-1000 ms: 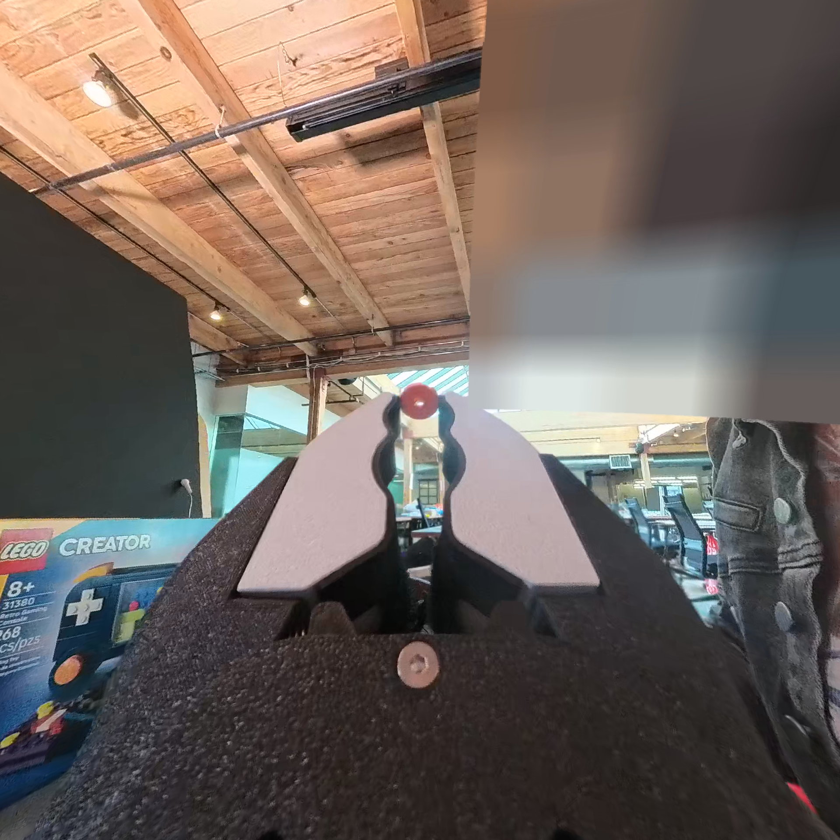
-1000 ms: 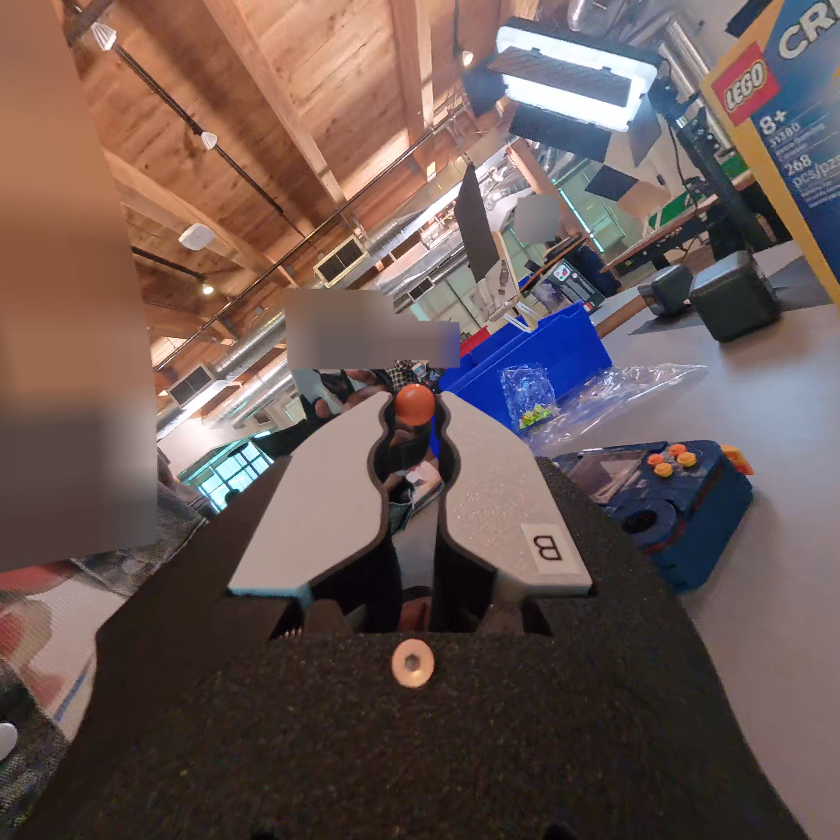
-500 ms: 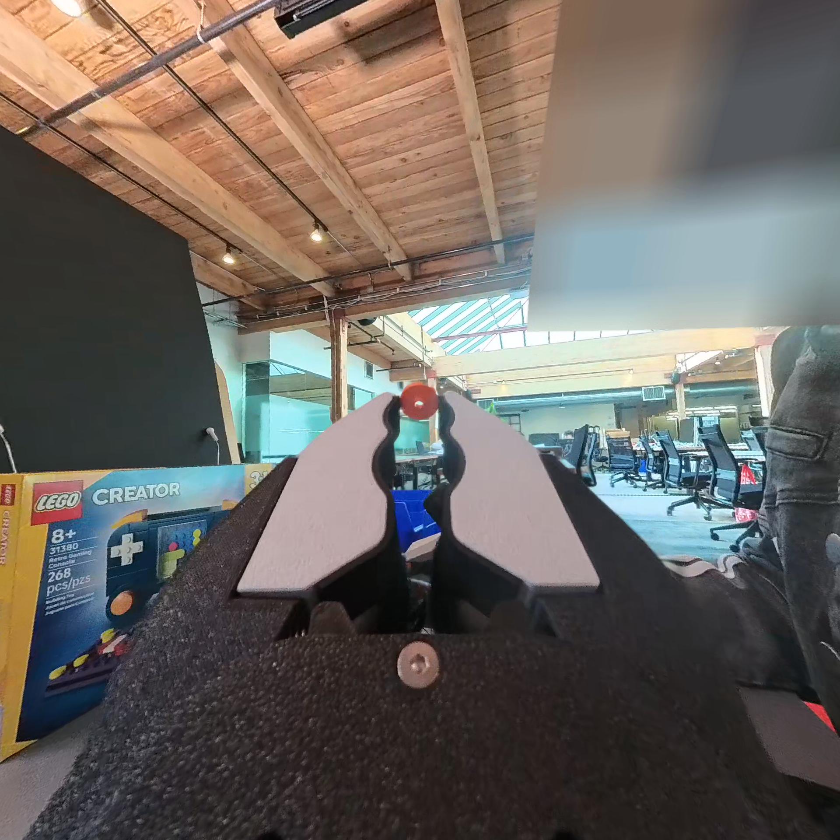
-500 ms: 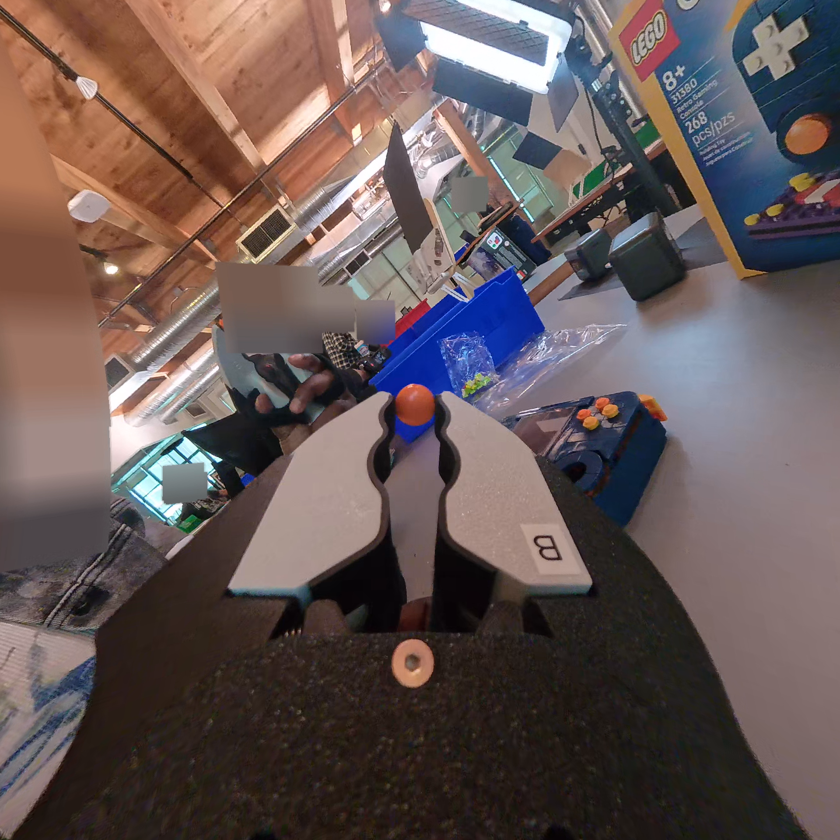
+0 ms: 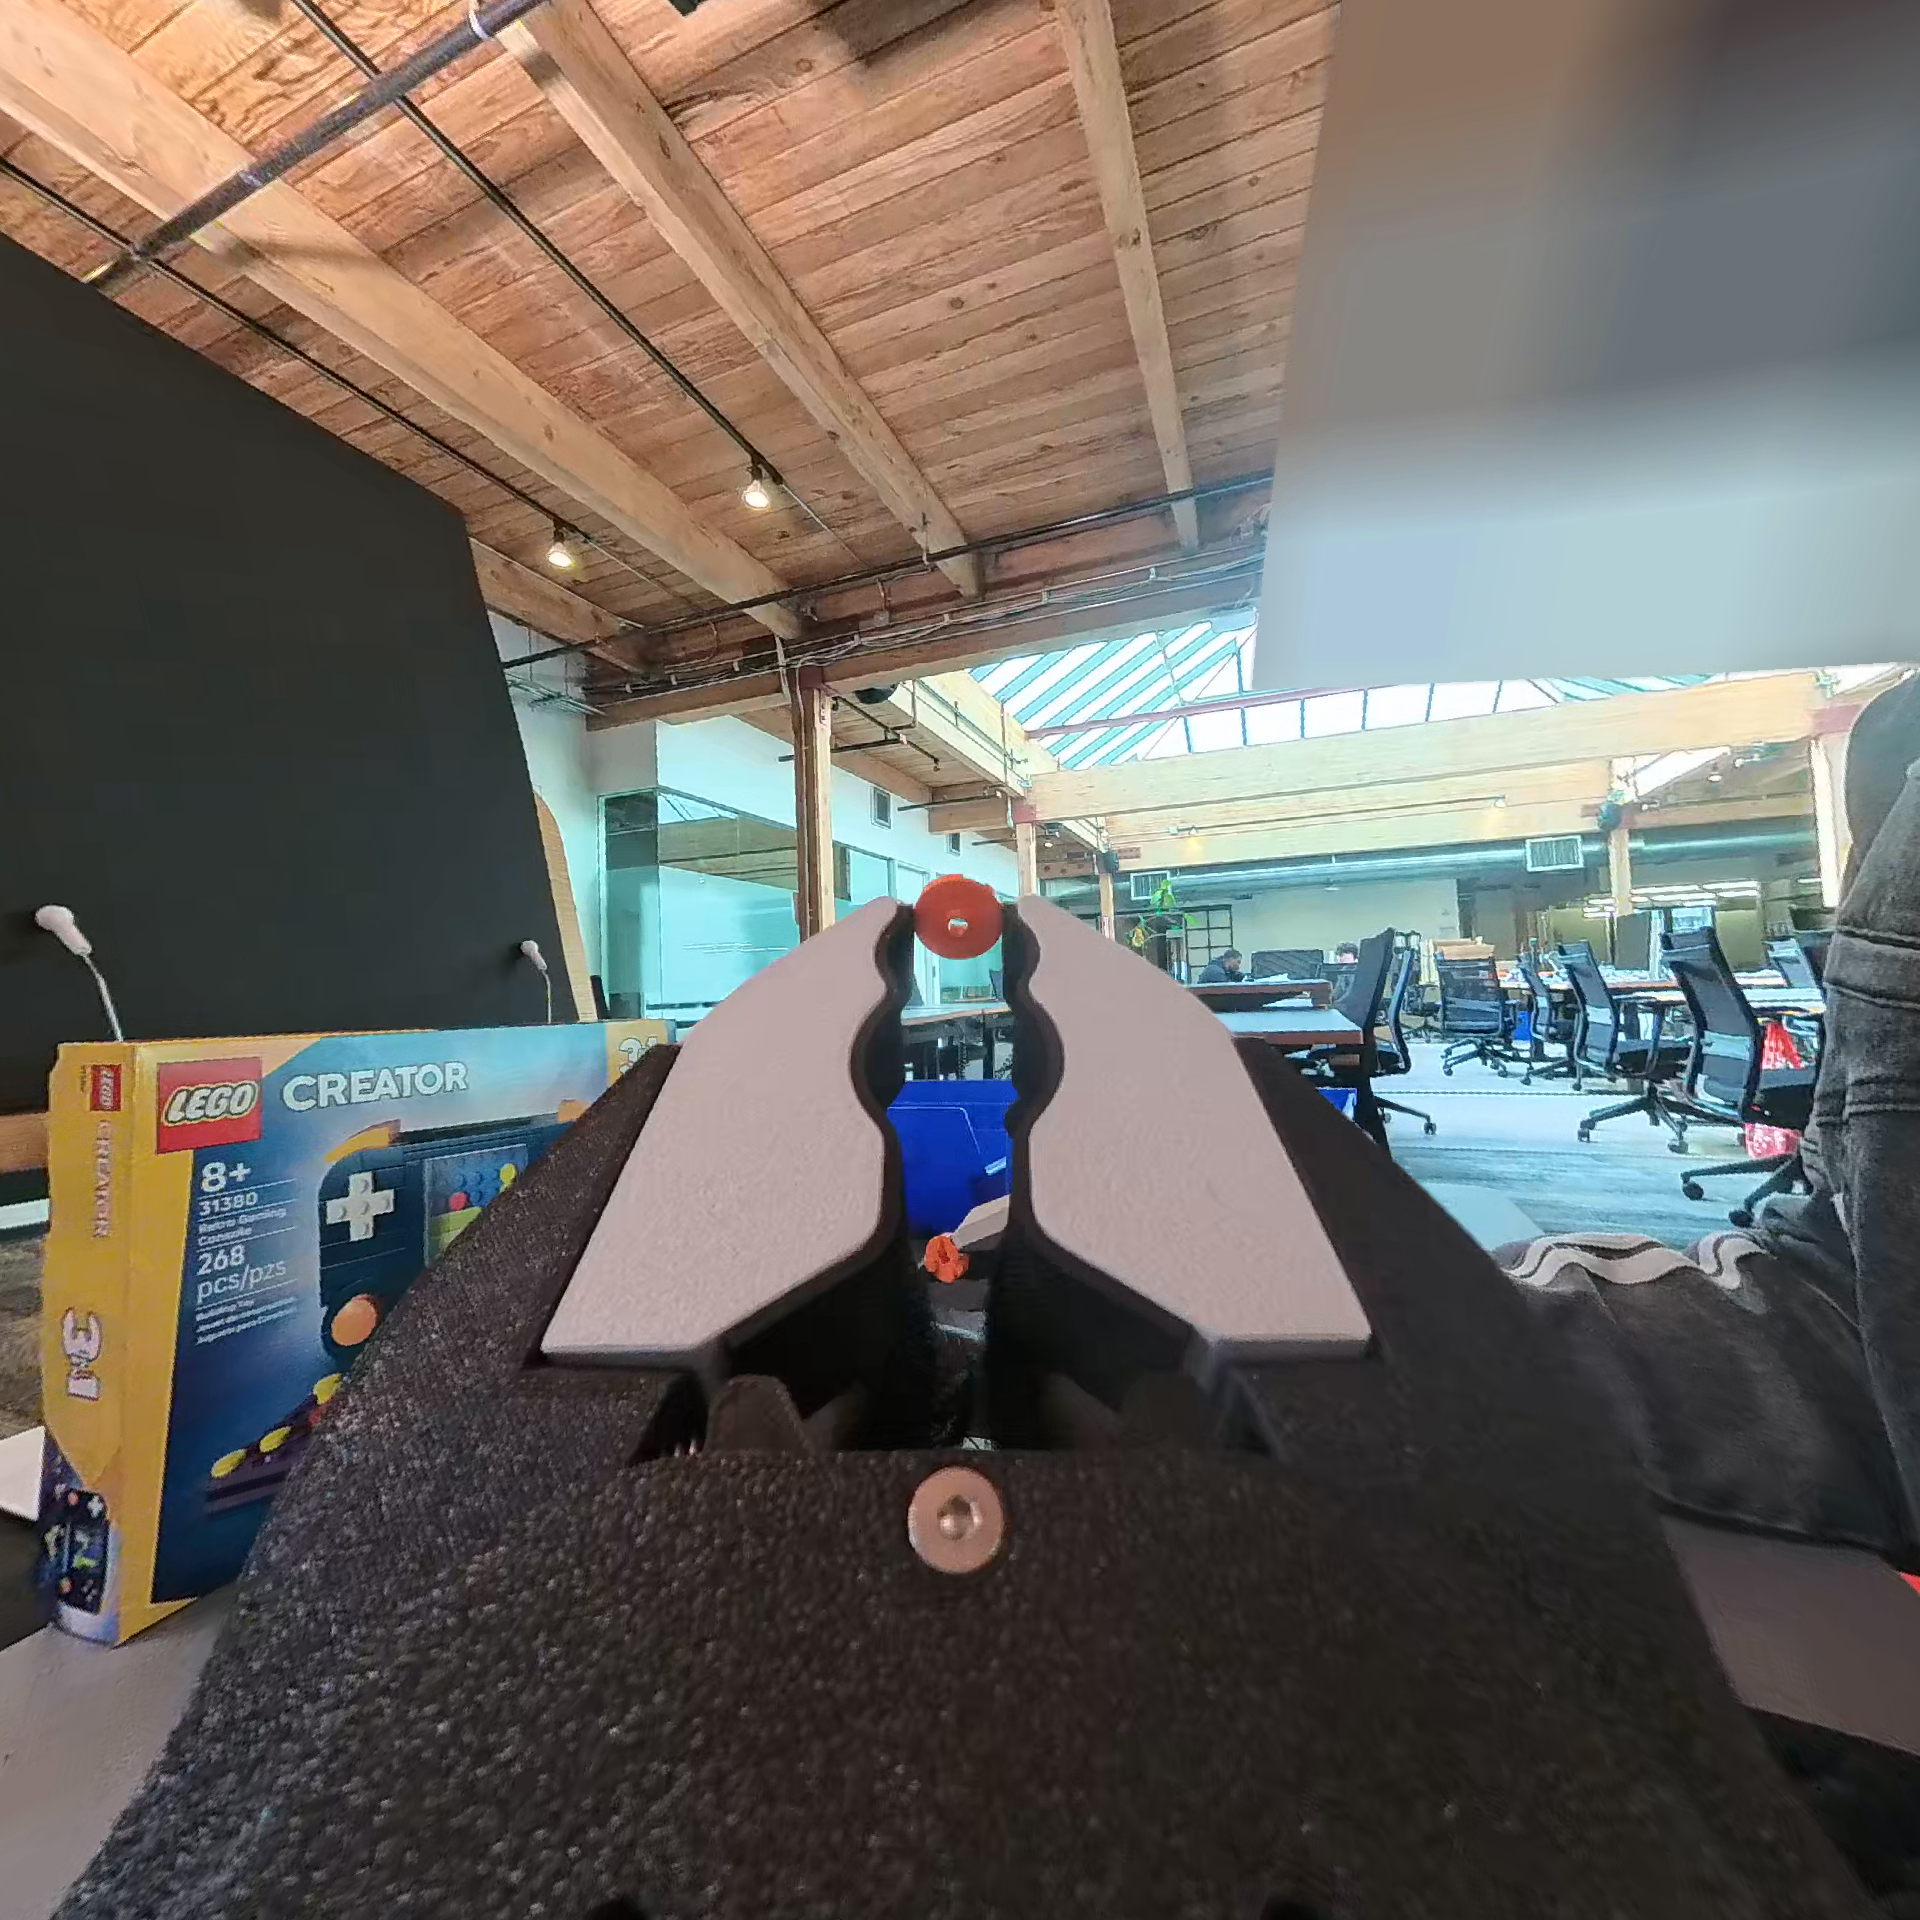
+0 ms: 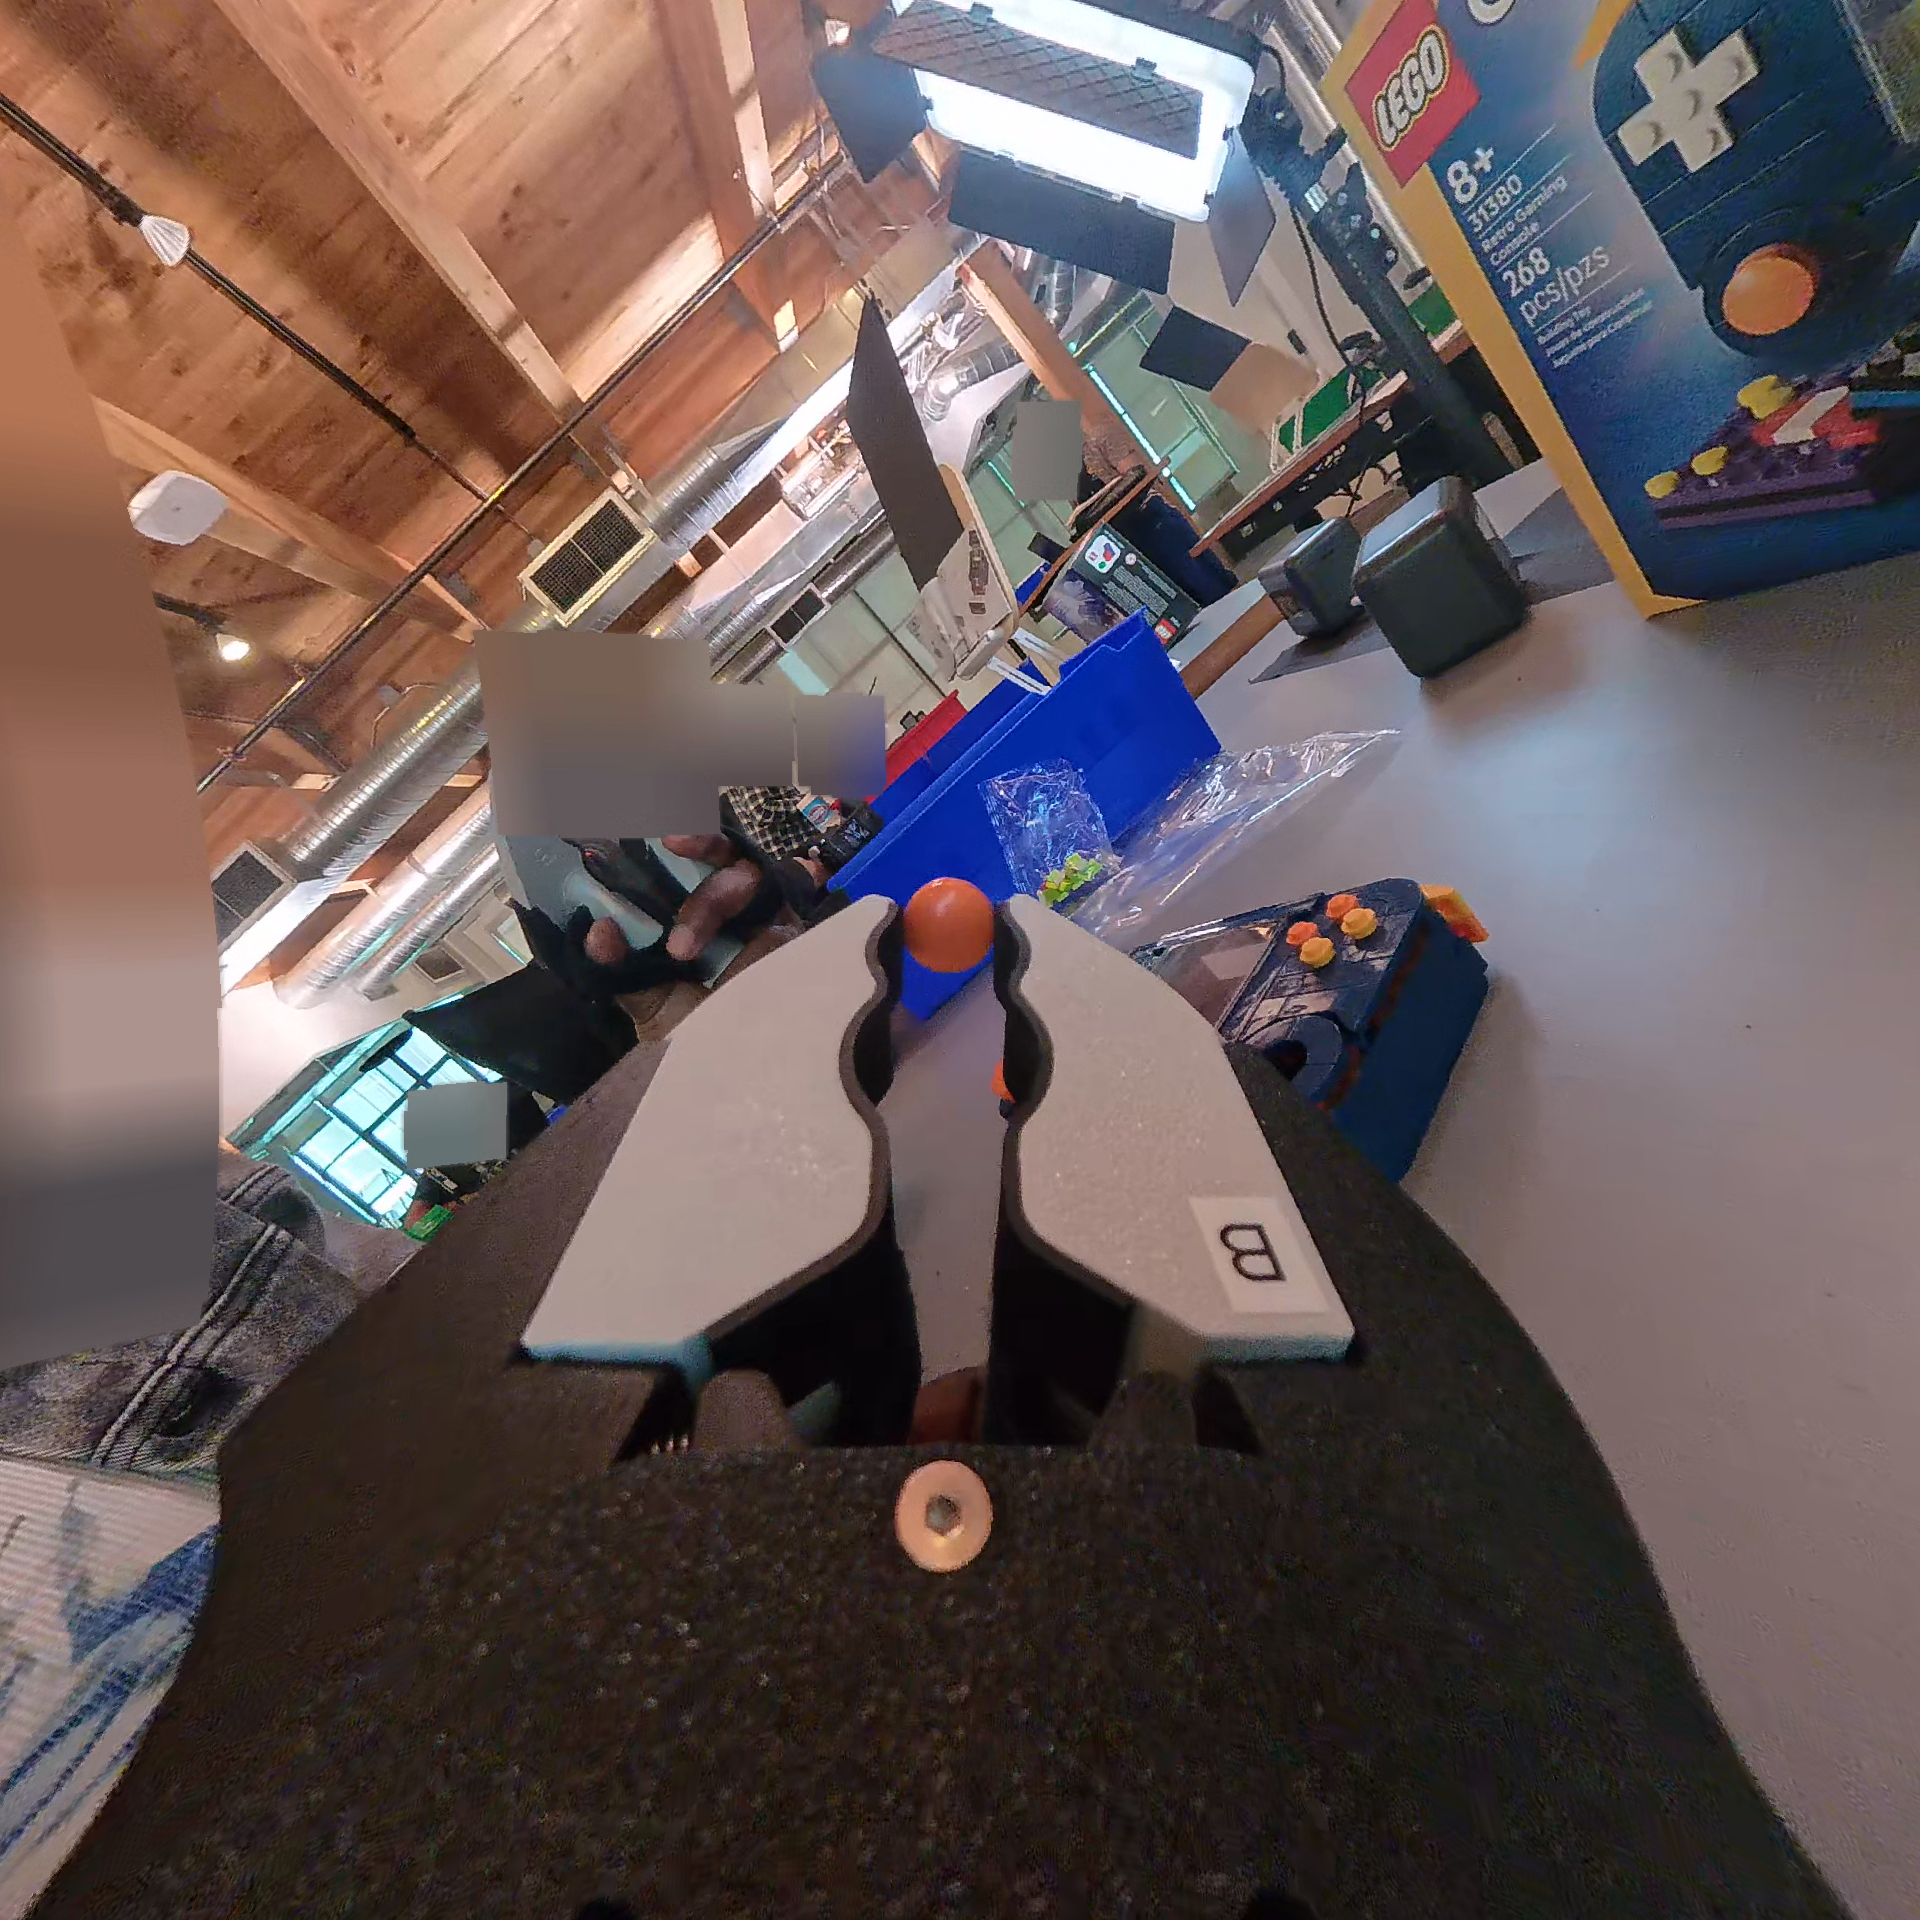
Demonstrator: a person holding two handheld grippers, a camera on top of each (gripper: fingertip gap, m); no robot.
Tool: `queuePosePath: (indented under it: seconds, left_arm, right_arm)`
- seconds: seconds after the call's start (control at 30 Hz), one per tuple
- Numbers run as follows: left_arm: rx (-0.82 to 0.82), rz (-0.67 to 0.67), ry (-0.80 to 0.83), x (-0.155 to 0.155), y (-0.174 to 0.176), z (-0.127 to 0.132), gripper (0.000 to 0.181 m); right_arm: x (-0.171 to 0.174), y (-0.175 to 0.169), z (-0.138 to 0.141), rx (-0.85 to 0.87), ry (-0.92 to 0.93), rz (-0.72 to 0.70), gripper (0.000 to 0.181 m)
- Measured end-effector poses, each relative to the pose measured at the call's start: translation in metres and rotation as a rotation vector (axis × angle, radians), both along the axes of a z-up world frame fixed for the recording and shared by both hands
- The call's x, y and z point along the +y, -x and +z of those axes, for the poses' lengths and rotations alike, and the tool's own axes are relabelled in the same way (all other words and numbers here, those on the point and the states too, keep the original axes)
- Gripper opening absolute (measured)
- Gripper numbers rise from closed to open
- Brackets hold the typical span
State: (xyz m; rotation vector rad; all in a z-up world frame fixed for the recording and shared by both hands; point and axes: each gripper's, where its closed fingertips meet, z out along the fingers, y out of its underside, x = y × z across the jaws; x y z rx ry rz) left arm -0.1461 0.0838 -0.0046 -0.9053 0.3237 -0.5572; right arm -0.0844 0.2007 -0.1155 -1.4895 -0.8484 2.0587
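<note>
My left gripper (image 5: 957, 927) is shut on a small red round piece (image 5: 957, 925) with a hole in its middle, held at the fingertips and raised off the table. My right gripper (image 6: 947, 925) is shut on an orange dome-shaped piece (image 6: 947, 923) at its tips, held above the grey table (image 6: 1662, 1039). A dark blue brick-built console model (image 6: 1340, 997) with orange buttons lies on the table just right of the right gripper. A small orange piece (image 5: 943, 1255) shows low between the left fingers.
A yellow and blue toy set box (image 5: 260, 1247) stands at the left; it also shows in the right wrist view (image 6: 1683, 291). Blue bins (image 6: 1049, 758), clear plastic bags (image 6: 1195, 821), two grey blocks (image 6: 1434, 592) and a studio light (image 6: 1060, 94) lie beyond. A person's hand (image 6: 675, 914) and denim sleeve (image 5: 1870, 1039) are near. My hands' fingertips stand some 15 cm from each other.
Both grippers have tilted downward, so more of the table, box and room shows. Each still holds its small piece; the jaws have not moved.
</note>
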Motion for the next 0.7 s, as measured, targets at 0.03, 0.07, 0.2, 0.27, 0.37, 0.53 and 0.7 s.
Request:
queuePosePath:
  seconds: [0.03, 0.07, 0.2, 0.27, 0.37, 0.53, 0.7]
  left_arm:
    - [-0.004, 0.001, 0.002, 0.000, 0.001, 0.000, 0.015]
    - [-0.003, 0.004, 0.006, 0.001, 0.001, -0.001, 0.015]
    - [0.030, 0.026, 0.028, 0.004, 0.000, -0.005, 0.015]
    - [0.073, 0.042, 0.059, 0.009, -0.003, -0.009, 0.015]
    - [0.194, 0.075, 0.114, 0.020, -0.015, -0.013, 0.015]
    - [0.209, 0.004, 0.048, 0.023, -0.040, 0.006, 0.015]
    - [0.141, 0.002, 0.051, 0.026, -0.040, -0.007, 0.015]
  right_arm:
    - [0.000, 0.000, 0.000, -0.002, 0.001, -0.001, 0.016]
    - [0.000, 0.000, -0.001, -0.004, 0.000, -0.003, 0.016]
    - [0.001, 0.002, -0.004, -0.016, 0.001, -0.010, 0.016]
    - [0.003, 0.003, -0.006, -0.027, -0.014, -0.029, 0.016]
    - [0.004, 0.002, -0.005, -0.018, -0.066, -0.055, 0.016]
    - [0.003, 0.000, -0.002, -0.024, -0.156, -0.085, 0.016]
    - [0.027, -0.011, 0.004, -0.096, -0.467, -0.325, 0.016]
